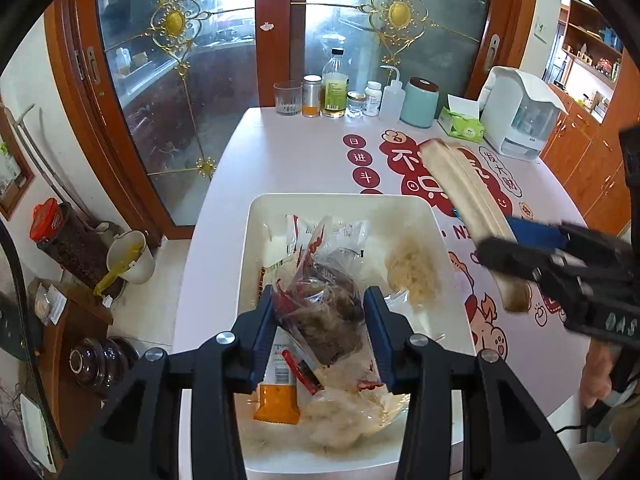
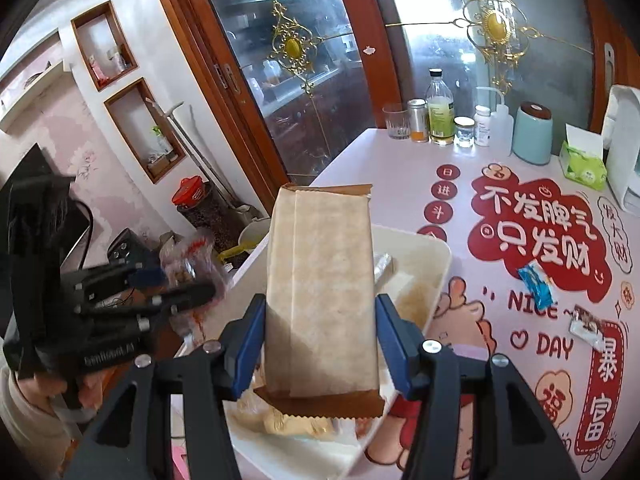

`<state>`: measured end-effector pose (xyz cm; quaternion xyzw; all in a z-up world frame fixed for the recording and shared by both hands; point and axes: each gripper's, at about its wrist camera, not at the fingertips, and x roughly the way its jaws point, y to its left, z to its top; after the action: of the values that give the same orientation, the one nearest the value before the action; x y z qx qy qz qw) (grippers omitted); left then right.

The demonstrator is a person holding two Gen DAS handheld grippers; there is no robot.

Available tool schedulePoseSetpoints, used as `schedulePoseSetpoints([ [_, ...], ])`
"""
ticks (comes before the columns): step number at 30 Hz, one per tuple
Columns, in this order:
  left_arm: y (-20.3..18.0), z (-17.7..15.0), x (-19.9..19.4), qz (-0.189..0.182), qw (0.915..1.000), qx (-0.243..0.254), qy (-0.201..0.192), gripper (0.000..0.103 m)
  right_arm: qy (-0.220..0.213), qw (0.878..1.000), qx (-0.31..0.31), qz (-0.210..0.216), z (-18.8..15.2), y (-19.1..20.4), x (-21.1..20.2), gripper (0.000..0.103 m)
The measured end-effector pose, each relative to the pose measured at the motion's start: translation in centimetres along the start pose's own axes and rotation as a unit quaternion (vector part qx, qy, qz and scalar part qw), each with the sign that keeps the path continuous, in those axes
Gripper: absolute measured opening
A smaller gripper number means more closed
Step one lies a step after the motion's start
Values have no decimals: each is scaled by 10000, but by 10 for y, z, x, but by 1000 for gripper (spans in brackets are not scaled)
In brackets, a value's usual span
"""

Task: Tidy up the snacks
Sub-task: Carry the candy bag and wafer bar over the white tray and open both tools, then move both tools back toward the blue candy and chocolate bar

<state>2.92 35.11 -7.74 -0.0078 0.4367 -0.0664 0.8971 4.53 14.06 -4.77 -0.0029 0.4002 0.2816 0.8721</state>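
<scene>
Two claws angled down over the tray (image 1: 256, 208): left claw (image 1: 320, 336) on clear bag (image 1: 320, 300), right claw (image 2: 320, 344) on tan packet (image 2: 320, 280)

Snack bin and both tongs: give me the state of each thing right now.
Left tongs: shut on the clear bag.
Clear bag: lifted over the bin.
Right tongs: shut on the tan packet.
Tan packet: sealed, held above the bin.
Bin: holding several snacks.
Blue candy: loose on the table.
Tissue box: open.
</scene>
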Motion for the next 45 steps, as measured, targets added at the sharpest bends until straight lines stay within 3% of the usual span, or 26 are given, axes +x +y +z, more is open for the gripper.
schedulePoseSetpoints([
  [3, 5, 2, 4, -62, 10000, 1, 55, 47, 2, 9999, 40, -132, 13, 5, 9, 55],
  [4, 7, 2, 6, -73, 9999, -50, 69, 53, -7, 9999, 72, -139, 15, 6, 10, 56],
  [6, 9, 2, 8, -57, 9999, -123, 86, 81, 28, 9999, 133, -11, 22, 7, 14, 56],
  [8, 10, 3, 6, -11, 9999, -155, 29, 90, -18, 9998, 188, -29, 25, 8, 13, 59],
  [13, 6, 3, 5, -36, 10000, -8, 10, 91, -118, 9996, 206, -170, 22, 8, 5, 66],
  [37, -37, 2, 8, -359, 9985, 398, -74, 91, 233, 9958, 457, -756, -41, -15, -27, 66],
  [45, -77, 16, 17, -916, 9946, 495, 15, 91, 338, 9905, 621, -1178, -63, -59, -47, 66],
])
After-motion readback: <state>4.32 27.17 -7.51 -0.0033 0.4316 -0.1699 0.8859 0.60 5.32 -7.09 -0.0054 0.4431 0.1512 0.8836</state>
